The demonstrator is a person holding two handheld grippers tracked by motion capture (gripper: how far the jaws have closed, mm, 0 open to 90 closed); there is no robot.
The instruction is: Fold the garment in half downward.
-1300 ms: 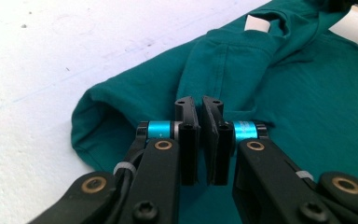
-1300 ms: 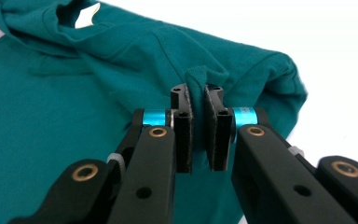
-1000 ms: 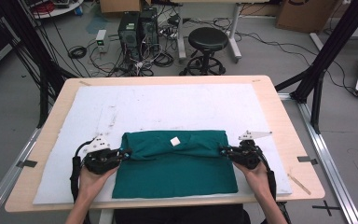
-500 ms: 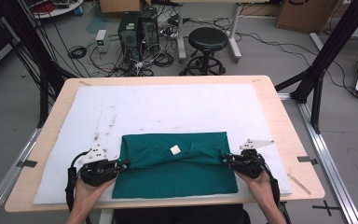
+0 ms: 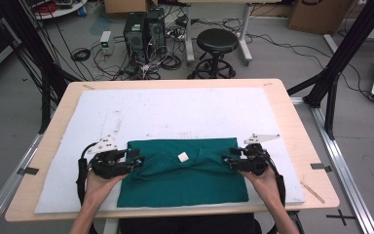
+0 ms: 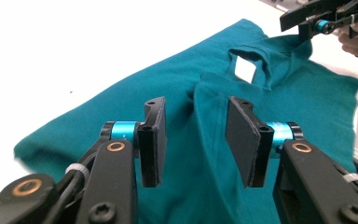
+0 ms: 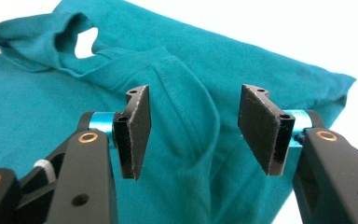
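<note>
A dark teal T-shirt lies folded on the white mat, near the front edge, with a small white patch at its collar. My left gripper rests at the shirt's left side and my right gripper at its right side, both pointing inward. Both jaws have just been opening. In the left gripper view the gripper stands open over a fold of the shirt, pads clear of it. In the right gripper view the gripper is open above a sleeve fold.
The mat covers most of a wooden table. Beyond the far edge stand a black stool, computer towers and loose cables on the floor. Black frame posts rise at both sides.
Both grippers held the shirt's sides shut a second ago; now their jaws stand apart and the cloth lies loose. Both hands have shifted slightly away from the front edge and inward.
</note>
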